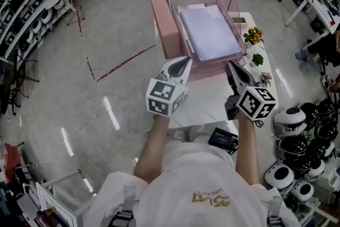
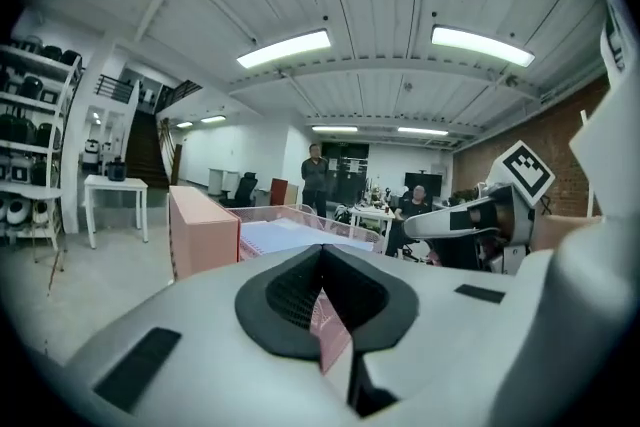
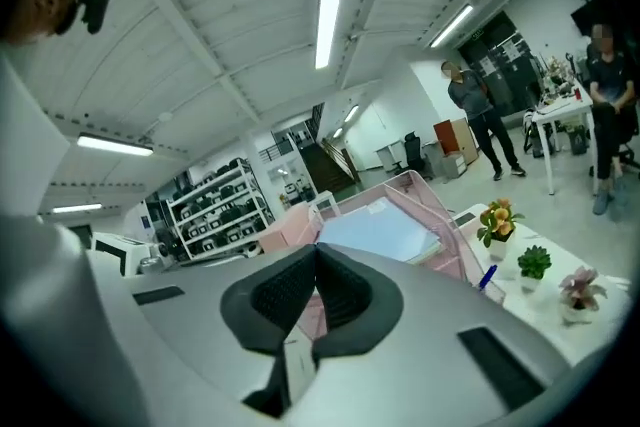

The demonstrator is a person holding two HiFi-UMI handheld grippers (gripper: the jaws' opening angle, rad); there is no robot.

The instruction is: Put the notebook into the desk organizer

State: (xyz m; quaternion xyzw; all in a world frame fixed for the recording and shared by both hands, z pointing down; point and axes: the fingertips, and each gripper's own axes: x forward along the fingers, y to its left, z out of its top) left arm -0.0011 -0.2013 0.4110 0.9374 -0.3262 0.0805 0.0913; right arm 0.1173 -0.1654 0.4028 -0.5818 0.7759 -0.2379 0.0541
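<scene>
1. The notebook (image 1: 210, 34) is lying flat in the top tray of the desk organizer (image 1: 240, 18), its spiral edge toward the left. The placing is therefore being judged as done.
2. The left gripper (image 1: 186, 60) is being held just short of the organizer's front edge. Its jaws are brought together tip to tip with nothing between them, and only pink mesh is being seen through the gap behind the tips.
3. The right gripper (image 1: 229, 65) is being held likewise near the front right corner, its jaws closed on nothing.
4. Both grippers are being kept apart from the notebook, probably because no grip is being needed while it rests inside the tray's walls.
5. Paler sheets are being seen at the notebook's far end in the same tray. Whether anything is being kept in the lower tiers cannot be told.
6. A pink box (image 1: 163, 24) is being stood upright just beside the organizer's left wall.
7. Small potted plants (image 1: 254, 36) are being kept on the table (image 1: 212, 98) to the organizer's right, close enough for the right gripper to need to avoid them.
</scene>
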